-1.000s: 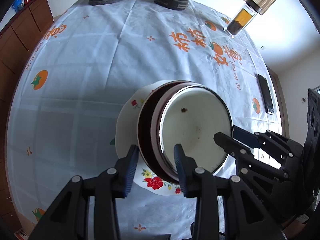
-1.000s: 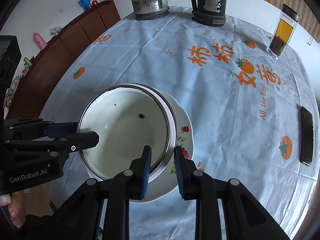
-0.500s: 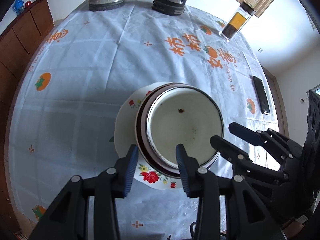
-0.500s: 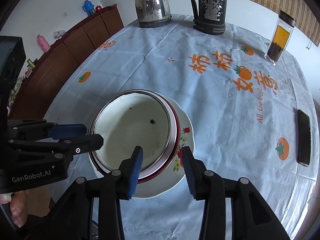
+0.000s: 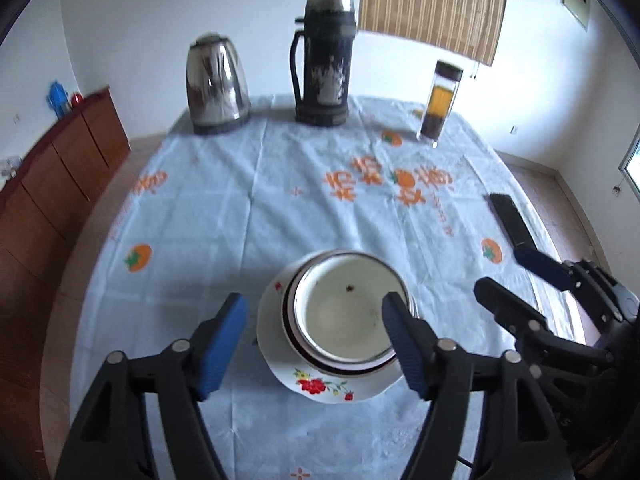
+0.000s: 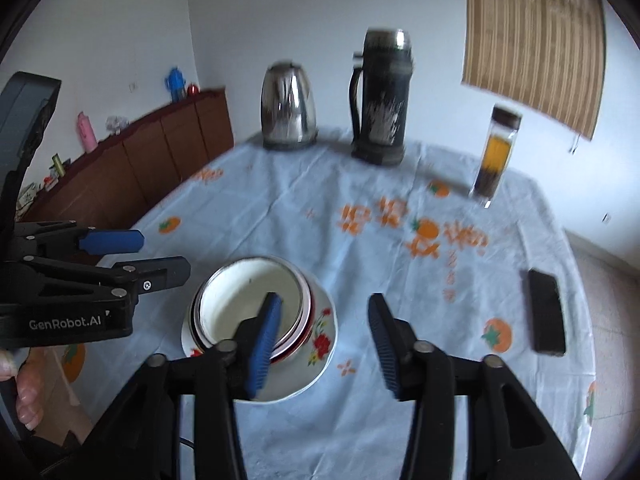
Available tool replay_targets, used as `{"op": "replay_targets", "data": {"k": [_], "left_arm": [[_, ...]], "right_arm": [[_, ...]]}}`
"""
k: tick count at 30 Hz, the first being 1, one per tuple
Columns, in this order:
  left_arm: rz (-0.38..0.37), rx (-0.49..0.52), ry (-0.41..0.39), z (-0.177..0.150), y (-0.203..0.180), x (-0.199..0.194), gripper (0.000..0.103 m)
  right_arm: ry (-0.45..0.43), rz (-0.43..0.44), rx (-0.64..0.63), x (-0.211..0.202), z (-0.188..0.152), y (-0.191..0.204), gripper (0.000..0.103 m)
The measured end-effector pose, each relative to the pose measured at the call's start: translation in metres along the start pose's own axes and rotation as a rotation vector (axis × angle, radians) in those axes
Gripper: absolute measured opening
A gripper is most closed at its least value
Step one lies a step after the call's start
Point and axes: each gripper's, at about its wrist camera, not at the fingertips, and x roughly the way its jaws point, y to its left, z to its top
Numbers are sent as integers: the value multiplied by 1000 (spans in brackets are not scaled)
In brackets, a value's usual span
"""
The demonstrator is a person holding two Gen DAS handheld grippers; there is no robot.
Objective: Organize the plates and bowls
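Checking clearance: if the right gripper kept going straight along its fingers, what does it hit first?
Most likely the bare tablecloth just right of the stacked bowls on the flowered plate. The right gripper is opening with nothing between its fingers. Depth is unclear, so it might clip the plate.

Steel kettle (image 5: 217, 85), black thermos (image 5: 323, 60), tea bottle (image 5: 439, 103), phone (image 5: 512, 219), printed tablecloth (image 5: 240, 208)

A bowl (image 5: 347, 317) is nested in the plates (image 5: 332, 380) stacked near the front of the worktop (image 5: 224, 216). At the far edge, a kettle (image 5: 216, 84), a flask (image 5: 324, 60) and a jar (image 5: 440, 102) are lined up left to right. A phone (image 5: 513, 220) is set at the right.
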Motion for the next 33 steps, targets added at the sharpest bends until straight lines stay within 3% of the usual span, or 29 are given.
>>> {"op": "replay_targets", "data": {"k": [2,6,20,33], "left_arm": [[1,6,-32,0,-2,-8,73],[-2,4,-70,-1,-5,-19,74],[17,5,-145,-10,-11,-53,74],[-15,4,-143,-14,-9,-63,76]], "right_arm": [[-73,-27,-2,-15,1,-2,64],[-129,-27,10,-30,3,-5,64],[-158,-26,4,-54,-3,-2,65],[-190,-41,-11,-69,-4,6,65]]}}
